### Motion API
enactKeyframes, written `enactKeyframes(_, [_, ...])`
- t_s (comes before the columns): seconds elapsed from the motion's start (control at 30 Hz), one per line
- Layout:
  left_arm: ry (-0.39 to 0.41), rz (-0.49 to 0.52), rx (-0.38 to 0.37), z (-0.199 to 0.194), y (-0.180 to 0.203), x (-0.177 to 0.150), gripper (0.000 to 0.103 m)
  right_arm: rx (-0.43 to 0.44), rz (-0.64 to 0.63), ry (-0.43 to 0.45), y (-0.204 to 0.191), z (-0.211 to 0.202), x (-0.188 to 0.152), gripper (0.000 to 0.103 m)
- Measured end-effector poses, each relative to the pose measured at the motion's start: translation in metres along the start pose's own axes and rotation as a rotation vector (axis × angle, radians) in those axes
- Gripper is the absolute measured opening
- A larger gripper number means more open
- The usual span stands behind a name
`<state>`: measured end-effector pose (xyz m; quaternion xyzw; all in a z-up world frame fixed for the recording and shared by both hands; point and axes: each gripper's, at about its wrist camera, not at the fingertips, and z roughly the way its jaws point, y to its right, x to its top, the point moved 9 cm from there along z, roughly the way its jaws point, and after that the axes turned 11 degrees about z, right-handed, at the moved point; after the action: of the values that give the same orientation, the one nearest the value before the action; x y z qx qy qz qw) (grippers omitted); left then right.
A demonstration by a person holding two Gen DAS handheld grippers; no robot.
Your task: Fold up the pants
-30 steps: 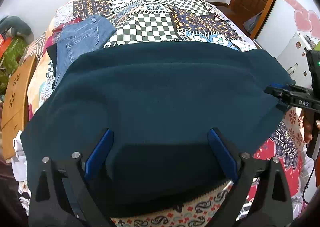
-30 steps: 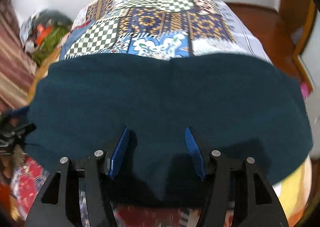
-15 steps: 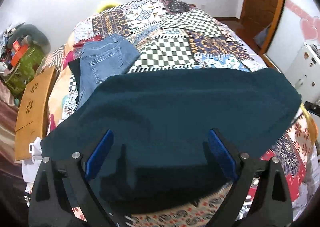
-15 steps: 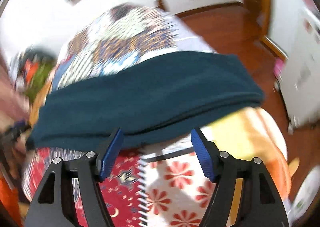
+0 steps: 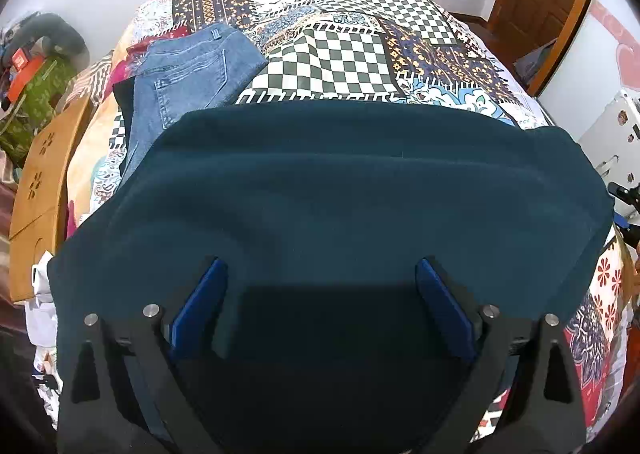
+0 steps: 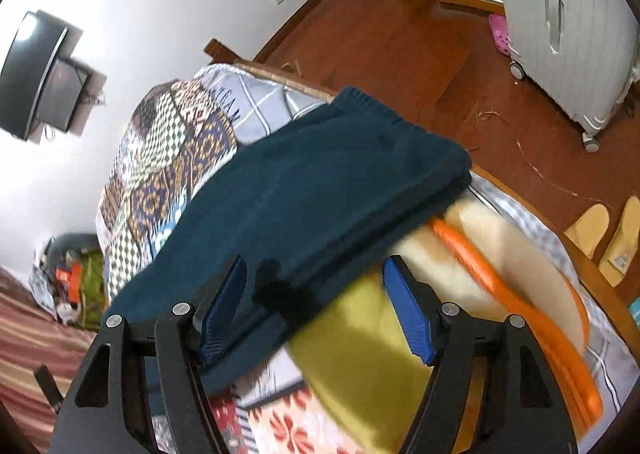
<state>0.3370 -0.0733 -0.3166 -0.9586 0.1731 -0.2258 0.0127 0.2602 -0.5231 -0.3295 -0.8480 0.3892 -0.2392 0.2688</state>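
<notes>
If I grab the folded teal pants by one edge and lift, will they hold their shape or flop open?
The teal pants look like soft, thick knit lying in stacked layers, so they would probably sag and unfold if lifted by one edge. The fuzzy surface suggests the blue pads would grip without slipping. They drape over the bed's edge, so a push may drag them off.

Open quilt (image 5: 344, 58) at 12 o'clock beyond the folded pants (image 5: 340, 194) gives free passage. Jeans (image 5: 180, 78) block 10 o'clock; a wooden board (image 5: 44, 166) stands at 9. In the right wrist view, cushions (image 6: 500, 254) crowd 3 o'clock.
</notes>
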Motion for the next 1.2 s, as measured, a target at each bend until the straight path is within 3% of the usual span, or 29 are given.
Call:
enactKeyframes(0.23, [0.005, -0.006, -0.001, 0.002, 0.000, 0.004, 0.097, -0.006, 0.087, 0.033, 0.015, 0.011, 0.027, 0.035])
enactKeyframes(0.3, [0.008, -0.010, 0.001, 0.001, -0.001, 0.004, 0.097, -0.016, 0.088, 0.061, 0.016, 0.010, 0.036, 0.022])
enactKeyframes(0.4, [0.024, -0.024, 0.008, -0.004, -0.006, 0.006, 0.097, -0.036, 0.061, 0.082, 0.010, 0.006, 0.046, 0.015])
enactKeyframes(0.6, [0.093, -0.061, 0.007, -0.030, -0.020, 0.008, 0.097, -0.061, -0.102, 0.200, -0.033, -0.024, 0.062, 0.011])
enactKeyframes(0.83, [0.184, -0.110, -0.003, -0.070, -0.045, 0.005, 0.097, 0.022, -0.287, 0.315, -0.121, -0.081, 0.056, 0.011])
enactKeyframes(1.07, [0.273, -0.155, -0.013, -0.109, -0.072, -0.012, 0.097, 0.153, -0.508, 0.351, -0.228, -0.117, 0.001, 0.011])
enactKeyframes(1.2, [0.295, -0.180, -0.008, -0.123, -0.091, -0.028, 0.097, 0.231, -0.614, 0.296, -0.281, -0.114, -0.052, 0.011])
